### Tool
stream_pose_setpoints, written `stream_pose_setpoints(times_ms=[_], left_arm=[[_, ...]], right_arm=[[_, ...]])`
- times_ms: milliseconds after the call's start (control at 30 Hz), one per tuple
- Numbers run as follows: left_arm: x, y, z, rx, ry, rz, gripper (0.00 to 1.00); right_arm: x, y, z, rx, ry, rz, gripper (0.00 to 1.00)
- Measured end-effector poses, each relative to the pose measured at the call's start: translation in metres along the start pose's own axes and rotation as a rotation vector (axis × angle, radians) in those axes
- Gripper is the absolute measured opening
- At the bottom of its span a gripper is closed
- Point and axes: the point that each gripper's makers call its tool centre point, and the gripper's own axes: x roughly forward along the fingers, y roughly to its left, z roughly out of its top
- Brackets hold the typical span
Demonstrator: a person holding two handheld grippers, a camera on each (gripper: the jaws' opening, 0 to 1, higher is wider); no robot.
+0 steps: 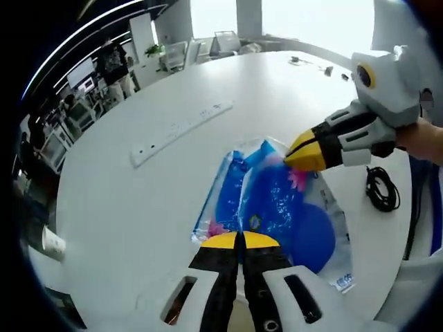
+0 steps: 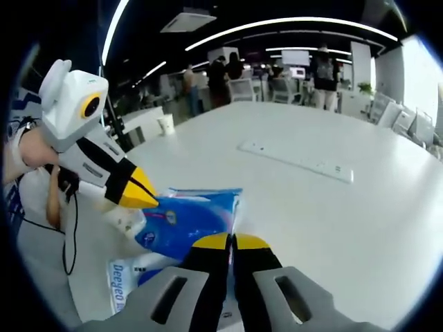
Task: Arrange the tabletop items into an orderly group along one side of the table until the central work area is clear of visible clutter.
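- In your left gripper view, the near edge of the blue packet (image 1: pixel 277 207) runs under your left gripper's fingers (image 1: pixel 223 241), hiding it.
- In your right gripper view, your right gripper's fingers (image 2: pixel 213 243) cover the packet's near side.
- The small dark objects (image 1: pixel 311 63) at the counter's (image 1: pixel 138 207) far end are too small to identify.
- The packet's white print is too blurred to read.

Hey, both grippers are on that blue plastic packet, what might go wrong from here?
Both the left gripper and the right gripper pinch the thin blue packet at opposite edges, so pulling apart might tear it or slip a grip. Sliding it sideways could snag the black cable lying beside it.
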Motion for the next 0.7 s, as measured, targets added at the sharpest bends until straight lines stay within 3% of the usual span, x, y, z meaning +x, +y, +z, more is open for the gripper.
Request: stream_pose_setpoints(times_ms=[700], left_arm=[[-0.009,-0.023,0.011,0.039,-0.009,-0.024,0.0]], right_arm=[[-0.032,-0.001,-0.007,0.031,-0.023,-0.036,0.0]])
